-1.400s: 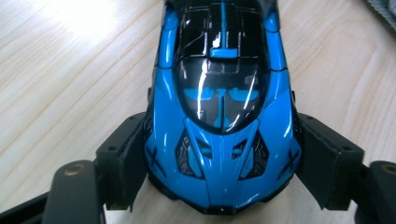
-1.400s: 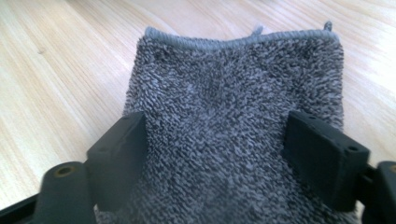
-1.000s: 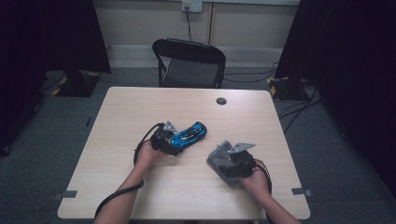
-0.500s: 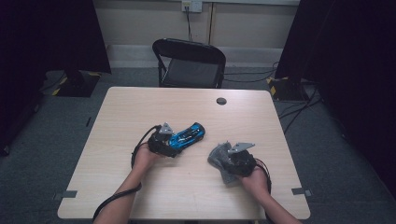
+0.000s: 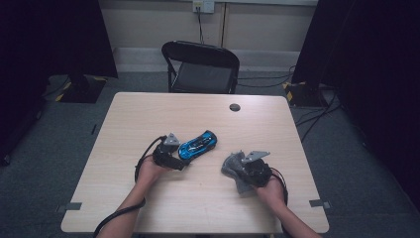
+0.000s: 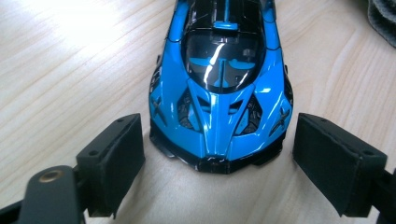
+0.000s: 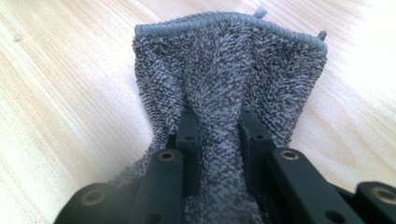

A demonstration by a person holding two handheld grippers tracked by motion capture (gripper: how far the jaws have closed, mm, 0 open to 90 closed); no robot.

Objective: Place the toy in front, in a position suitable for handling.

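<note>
High view: wooden table (image 5: 148, 208), person's forearms entering from the near edge. Blue toy car (image 5: 197, 145) lies near the table's middle, angled, nose toward the far right. Left gripper (image 5: 174, 152) sits at the car's near-left end. Right gripper (image 5: 236, 163) is over toward the near right, with a grey cloth (image 5: 233, 167) bunched at its tip. Car and cloth lie apart, bare wood between them.

Left gripper view: jaws spread wide, one pad either side of the car's (image 6: 219, 88) end, a gap showing at each side, so nothing is pinched. Judged: the straddle steadies or lines up the car so it cannot roll off while the other hand works.

Right gripper view: jaws have just been closing, and now pinch a fold of the cloth (image 7: 224, 84) between them; the pile gathers into a ridge at the pads and fans out beyond onto the table.

Judged purpose: cloth gripped as a wiping pad, free end left broad; car braced for cleaning. Wipe not yet begun.

Far side: black folding chair (image 5: 200, 67), small dark disc (image 5: 235, 107) on the tabletop.
</note>
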